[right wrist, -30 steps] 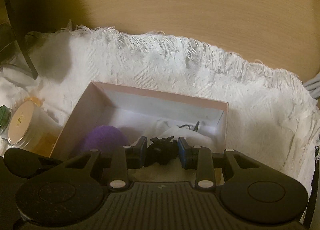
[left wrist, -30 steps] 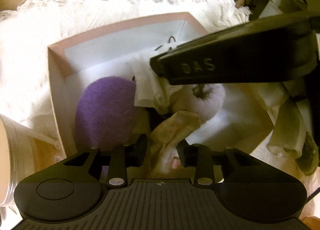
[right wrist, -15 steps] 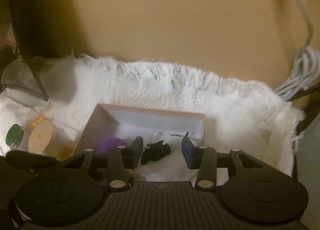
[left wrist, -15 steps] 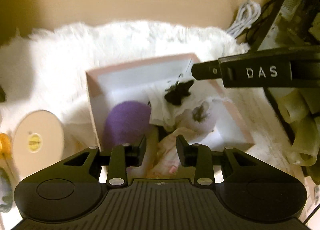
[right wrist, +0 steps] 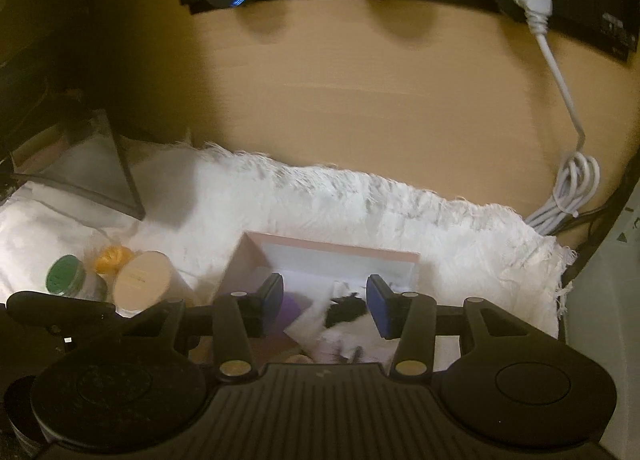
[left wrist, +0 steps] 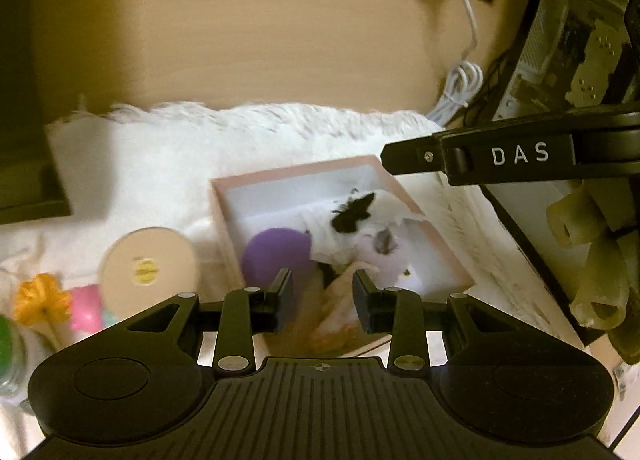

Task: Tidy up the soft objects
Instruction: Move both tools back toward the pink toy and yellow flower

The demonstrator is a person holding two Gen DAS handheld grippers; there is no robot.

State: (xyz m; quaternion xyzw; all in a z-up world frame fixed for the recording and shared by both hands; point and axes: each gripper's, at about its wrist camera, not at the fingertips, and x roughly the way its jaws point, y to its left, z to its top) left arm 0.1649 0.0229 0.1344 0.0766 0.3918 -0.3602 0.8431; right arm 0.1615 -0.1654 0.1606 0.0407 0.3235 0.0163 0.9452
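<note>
Black ribbed left gripper (left wrist: 322, 294), right gripper (right wrist: 325, 302) blue-padded, "DAS" lettering

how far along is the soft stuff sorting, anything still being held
Done: the pink box already holds a purple pom-pom, white cloth, a black fuzzy piece and other soft bits. In hand: nothing; the left gripper and right gripper are both open above the box. Possibly left: the orange flower and pink item beside the jar.

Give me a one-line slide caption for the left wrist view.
Open left gripper above a pink box holding a purple ball and black scrunchie.
</note>
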